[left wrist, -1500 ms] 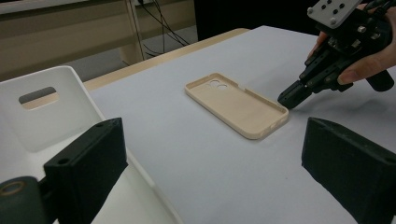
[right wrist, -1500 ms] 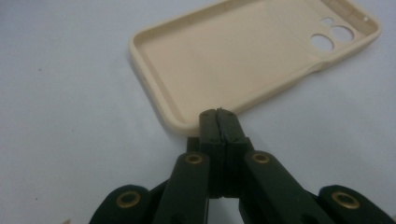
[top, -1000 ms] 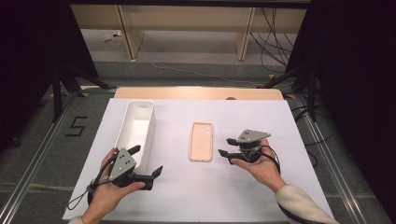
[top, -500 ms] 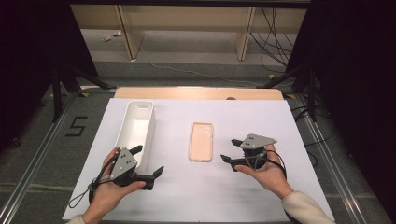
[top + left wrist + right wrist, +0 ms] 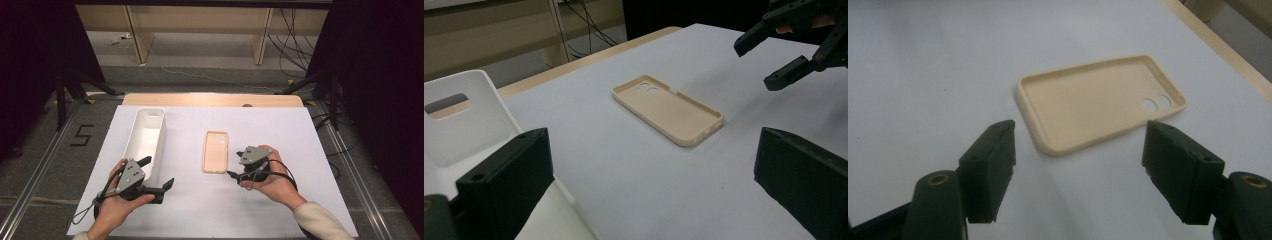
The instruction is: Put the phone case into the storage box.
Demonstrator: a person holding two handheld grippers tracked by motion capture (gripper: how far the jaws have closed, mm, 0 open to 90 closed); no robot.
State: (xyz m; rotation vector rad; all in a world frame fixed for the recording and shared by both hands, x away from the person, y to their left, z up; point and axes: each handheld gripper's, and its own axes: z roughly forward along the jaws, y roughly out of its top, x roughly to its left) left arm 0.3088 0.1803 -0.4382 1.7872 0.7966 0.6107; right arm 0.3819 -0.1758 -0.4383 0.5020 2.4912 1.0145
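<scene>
A beige phone case point(image 5: 215, 151) lies hollow side up on the white sheet, camera holes at its far end. My right gripper point(image 5: 234, 164) hovers just right of its near end. In the right gripper view the case point(image 5: 1098, 107) lies ahead of the jaws; the right gripper point(image 5: 1078, 160) is open, its jaws have just been opening, and nothing is between them. My left gripper point(image 5: 157, 172) is open and empty at the near left, beside the white bin point(image 5: 145, 137). From the left gripper point(image 5: 649, 175) I see the case point(image 5: 669, 107) and the right gripper point(image 5: 794, 50) farther off.
The long white bin point(image 5: 459, 125) with a handle slot stands lengthwise left of the case. The white sheet point(image 5: 280, 125) covers a wooden table point(image 5: 210, 100). Dark stands and cables sit beyond the far edge.
The right gripper has slid left, closer to the near end of the case, and its jaws stand wider. The left gripper, case and bin have stayed put.
</scene>
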